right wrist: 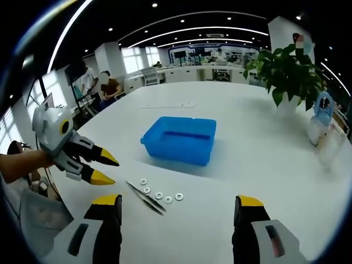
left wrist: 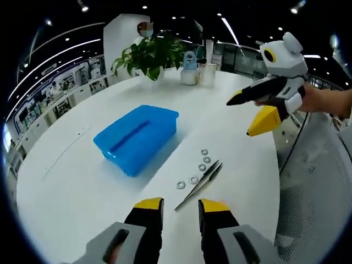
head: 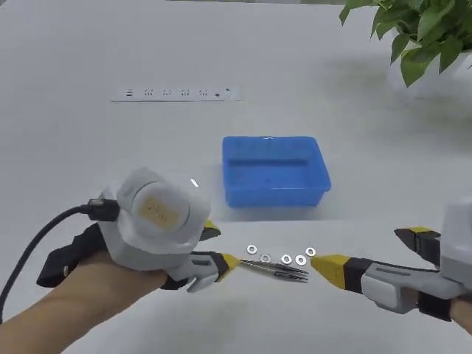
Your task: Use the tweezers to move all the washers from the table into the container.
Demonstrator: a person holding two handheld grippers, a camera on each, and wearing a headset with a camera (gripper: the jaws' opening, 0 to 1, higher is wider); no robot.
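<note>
On table (head: 88, 147), tweezers (head: 284, 271) beside washers (head: 286, 259), blue container (head: 274, 171)

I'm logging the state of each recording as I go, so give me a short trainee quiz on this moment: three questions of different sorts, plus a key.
1. How many small round metal washers lie on the white table beside the slim metal tweezers, in front of the blue rectangular plastic container?
2. True or false: the tweezers lie inside the container.
3. The left hand-held gripper and the right hand-held gripper are: A) both open, holding nothing; B) left shut on the tweezers; C) right shut on a washer.
Key: 1) five; 2) false, they lie on the table; 3) A.
</note>
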